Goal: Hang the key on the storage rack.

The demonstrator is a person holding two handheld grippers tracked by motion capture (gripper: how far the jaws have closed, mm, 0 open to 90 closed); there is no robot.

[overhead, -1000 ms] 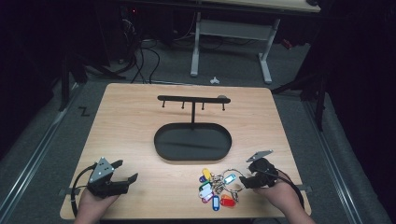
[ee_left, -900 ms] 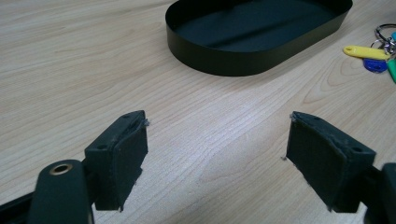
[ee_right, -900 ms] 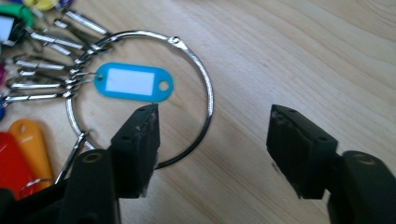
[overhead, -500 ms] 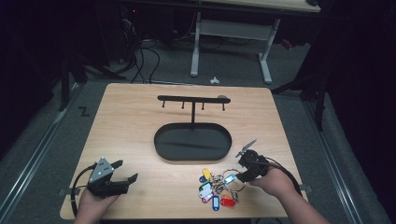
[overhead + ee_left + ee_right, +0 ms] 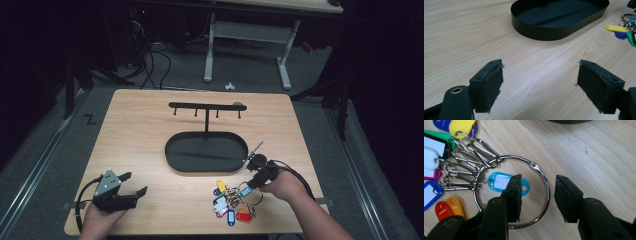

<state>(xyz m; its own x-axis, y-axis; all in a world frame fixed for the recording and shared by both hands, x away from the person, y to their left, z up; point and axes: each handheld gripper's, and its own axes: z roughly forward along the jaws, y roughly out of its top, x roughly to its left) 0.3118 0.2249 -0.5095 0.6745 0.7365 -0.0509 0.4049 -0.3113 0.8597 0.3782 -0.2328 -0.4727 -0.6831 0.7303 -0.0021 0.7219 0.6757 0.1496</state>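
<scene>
A large metal ring (image 5: 533, 164) lies on the wooden table (image 5: 150, 125), carrying several clips with coloured key tags (image 5: 227, 202). My right gripper (image 5: 538, 185) straddles the ring's right arc. One jaw is inside the ring above a light-blue tag (image 5: 497, 182) and the other is outside. The jaws have just been closing, and the ring wire sits between the pads untouched. In the high view the right gripper (image 5: 254, 181) is at the bunch's upper right edge. My left gripper (image 5: 136, 182) rests open at the front left, with bare wood between its jaws (image 5: 540, 75).
A black oval tray (image 5: 200, 152) sits mid-table, and its wall (image 5: 554, 32) lies ahead of the left gripper. Behind it stands a black rack with hooks (image 5: 206, 106). Yellow and green tags (image 5: 615, 28) show at the left gripper view's right edge. The table's front edge is near both hands.
The right hand has moved left and slightly away from the person, onto the key ring, and its jaws have narrowed. The left gripper has stayed put.
</scene>
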